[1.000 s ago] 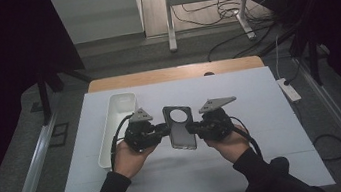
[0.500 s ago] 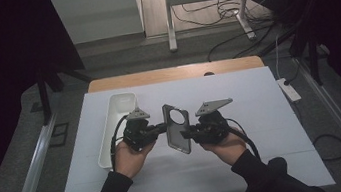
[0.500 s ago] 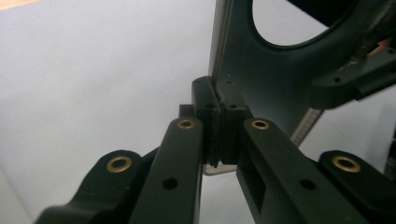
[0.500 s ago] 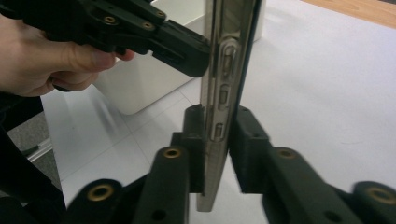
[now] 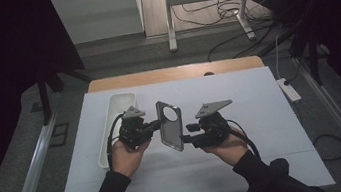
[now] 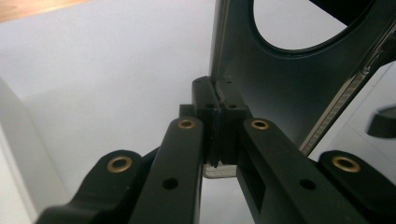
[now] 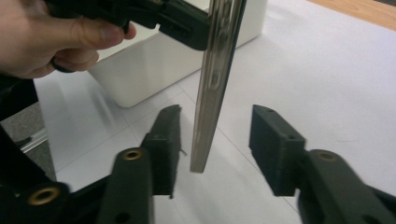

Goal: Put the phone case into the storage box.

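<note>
**Phone case mid-handover**

Left gripper (image 5: 155,125) clamped on the phone case (image 5: 170,125) edge, held upright above the white table (image 5: 262,113). Right gripper (image 7: 215,140) spread, straddling the lower edge untouched. Next, probably: close squarely before releasing left. White bin (image 5: 111,119) just beside.

The phone case (image 5: 169,125) looks like dark, smooth plastic with a shiny metallic edge (it glints in the right gripper view). Both grippers' jaws are matt black plastic with little brass rivets. White bin (image 5: 112,127) is glossy plastic, the table (image 5: 262,113) matt white, with a wood strip behind.
</note>
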A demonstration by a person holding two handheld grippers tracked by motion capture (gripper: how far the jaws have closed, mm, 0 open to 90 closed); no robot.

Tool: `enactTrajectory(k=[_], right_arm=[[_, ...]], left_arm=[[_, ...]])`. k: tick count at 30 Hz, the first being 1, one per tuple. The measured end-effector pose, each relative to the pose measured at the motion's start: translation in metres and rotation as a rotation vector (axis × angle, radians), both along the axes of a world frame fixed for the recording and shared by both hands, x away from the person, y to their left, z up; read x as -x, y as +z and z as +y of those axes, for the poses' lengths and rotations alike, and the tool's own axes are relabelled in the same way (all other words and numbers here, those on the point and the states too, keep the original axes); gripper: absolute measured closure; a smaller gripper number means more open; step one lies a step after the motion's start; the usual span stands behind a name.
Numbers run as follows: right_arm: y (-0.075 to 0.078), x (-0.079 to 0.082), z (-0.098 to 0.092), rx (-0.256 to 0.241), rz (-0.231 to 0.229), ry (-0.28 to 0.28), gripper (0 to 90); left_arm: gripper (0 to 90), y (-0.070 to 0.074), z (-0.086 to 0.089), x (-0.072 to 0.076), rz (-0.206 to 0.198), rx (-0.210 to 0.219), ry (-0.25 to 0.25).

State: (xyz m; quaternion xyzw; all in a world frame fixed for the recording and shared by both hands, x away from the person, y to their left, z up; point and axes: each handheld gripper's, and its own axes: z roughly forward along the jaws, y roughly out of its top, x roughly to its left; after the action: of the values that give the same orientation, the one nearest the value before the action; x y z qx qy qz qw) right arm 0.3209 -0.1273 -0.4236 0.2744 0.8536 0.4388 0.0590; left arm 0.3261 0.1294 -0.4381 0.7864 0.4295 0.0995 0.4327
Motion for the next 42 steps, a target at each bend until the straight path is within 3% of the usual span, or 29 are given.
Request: enactTrajectory(k=[4,14,31,42], right_arm=[[-0.001,-0.001,-0.001,0.007,0.009,0.012,39.0],[-0.004,0.0,-0.005,0.068,0.017,0.01,24.3],[-0.006,0.008,-0.032,0.071,0.049,-0.017,23.2],[-0.011,0.015,-0.056,0.088,0.055,-0.07,22.1]], left_arm=[[88.8,0.001,0.003,-0.001,-0.01,-0.006,0.011],[88.8,0.005,0.01,-0.004,-0.028,-0.003,0.039],[88.8,0.018,0.021,-0.009,-0.038,0.004,0.052],[88.7,0.027,0.028,-0.017,-0.049,0.006,0.068]])
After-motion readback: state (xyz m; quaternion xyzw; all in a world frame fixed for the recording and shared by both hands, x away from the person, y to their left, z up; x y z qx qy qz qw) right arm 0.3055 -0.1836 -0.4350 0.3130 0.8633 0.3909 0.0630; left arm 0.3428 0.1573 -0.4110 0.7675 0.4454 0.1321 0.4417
